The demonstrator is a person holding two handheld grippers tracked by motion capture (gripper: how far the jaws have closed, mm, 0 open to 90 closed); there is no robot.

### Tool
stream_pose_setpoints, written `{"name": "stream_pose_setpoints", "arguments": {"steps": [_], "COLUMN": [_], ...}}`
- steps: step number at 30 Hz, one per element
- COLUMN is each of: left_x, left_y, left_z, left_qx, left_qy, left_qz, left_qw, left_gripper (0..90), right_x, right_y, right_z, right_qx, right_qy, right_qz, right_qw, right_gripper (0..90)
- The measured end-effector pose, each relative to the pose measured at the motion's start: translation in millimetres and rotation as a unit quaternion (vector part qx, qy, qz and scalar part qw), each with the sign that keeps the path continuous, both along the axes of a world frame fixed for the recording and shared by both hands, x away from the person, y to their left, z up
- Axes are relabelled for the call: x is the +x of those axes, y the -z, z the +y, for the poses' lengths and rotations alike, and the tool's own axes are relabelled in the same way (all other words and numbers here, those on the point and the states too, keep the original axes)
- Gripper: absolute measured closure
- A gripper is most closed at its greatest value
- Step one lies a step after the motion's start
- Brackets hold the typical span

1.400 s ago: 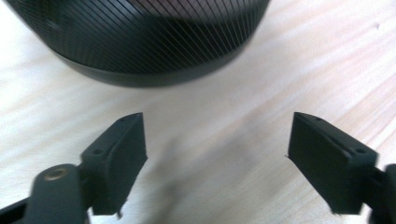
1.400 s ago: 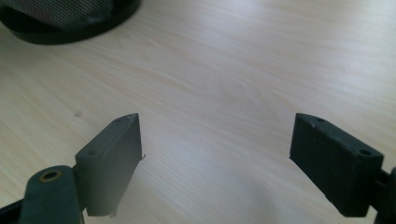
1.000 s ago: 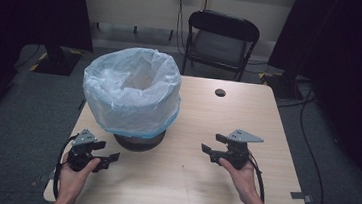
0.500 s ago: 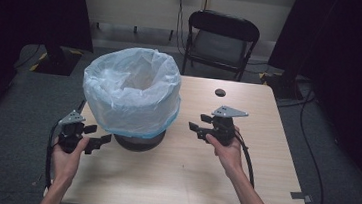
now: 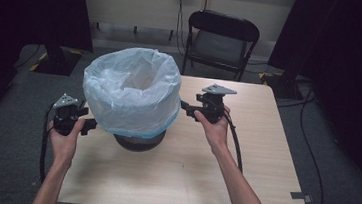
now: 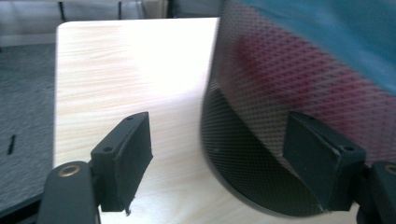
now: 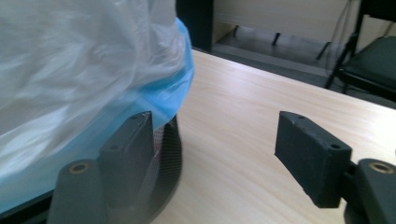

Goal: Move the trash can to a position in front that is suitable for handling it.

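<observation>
Nearest the onlooker, the person's two forearms entered from six o'clock and diverged across the wooden table (image 5: 264, 155). The left gripper (image 5: 88, 125) was held at the table's nine-o'clock edge, its jaws spread with nothing between them, pointing toward three o'clock at the lower wall of the mesh bin (image 5: 137, 140). The right gripper (image 5: 183, 105), farther in, stood at about three o'clock of the bin, pointing toward nine o'clock at the bag's hem; its jaws had just been opening and held nothing.

Between the two grippers sat the bin, lined with a white plastic bag (image 5: 130, 89) whose blue hem (image 5: 164, 128) hung over the rim. The bin occupied the table's left half, with each gripper just beside it; contact could not be confirmed from the high view.

The left gripper view supplied what the high view lacked: the dark mesh of the bin wall (image 6: 299, 84), a reddish tint behind it, and the round base resting on the table. The right gripper view showed the crumpled bag (image 7: 70, 60) and blue hem (image 7: 180, 88) close beside one pad, mesh beneath it.

Farthest, at twelve o'clock beyond the table, stood a black folding chair (image 5: 223, 38) before the wall.
</observation>
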State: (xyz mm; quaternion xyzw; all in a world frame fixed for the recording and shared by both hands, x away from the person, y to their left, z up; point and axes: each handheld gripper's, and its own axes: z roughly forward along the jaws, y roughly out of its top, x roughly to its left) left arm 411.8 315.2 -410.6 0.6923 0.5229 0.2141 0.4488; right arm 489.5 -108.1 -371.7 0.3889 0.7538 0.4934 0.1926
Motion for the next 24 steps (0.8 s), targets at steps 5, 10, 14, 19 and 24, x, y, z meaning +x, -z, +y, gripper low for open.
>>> {"name": "stream_pose_setpoints", "arguments": {"steps": [5, 10, 14, 19, 24], "left_x": [6.8, 13.7, 19.9, 20.1, 16.4], "left_y": [2.6, 7.0, 8.3, 3.5, 0.0], "left_z": [-1.5, 5.8, 6.3, 2.9, -0.9], "left_qx": [-0.024, -0.045, -0.062, -0.040, -0.028], "left_qy": [-0.014, -0.011, -0.021, 0.000, 0.036], "left_qz": [-0.012, -0.017, -0.027, -0.031, -0.035], "left_qw": [0.9995, 0.9988, 0.9975, 0.9987, 0.9984], "left_gripper": [25.0, 17.6, 17.7, 28.1, 36.9], "right_x": [10.3, 15.4, 16.9, 13.4, 10.1], "right_y": [5.6, 11.7, 12.4, 10.2, 9.2], "right_z": [13.3, 24.4, 26.3, 27.1, 25.0], "right_qx": [0.011, -0.004, 0.023, 0.009, 0.007], "right_qy": [0.009, 0.008, 0.000, -0.008, -0.005], "right_qz": [0.003, 0.003, 0.005, -0.005, -0.010], "right_qw": [0.9999, 1.0000, 0.9997, 0.9999, 0.9999], "right_gripper": [28.2, 32.1, 32.3, 38.4, 44.9]}}
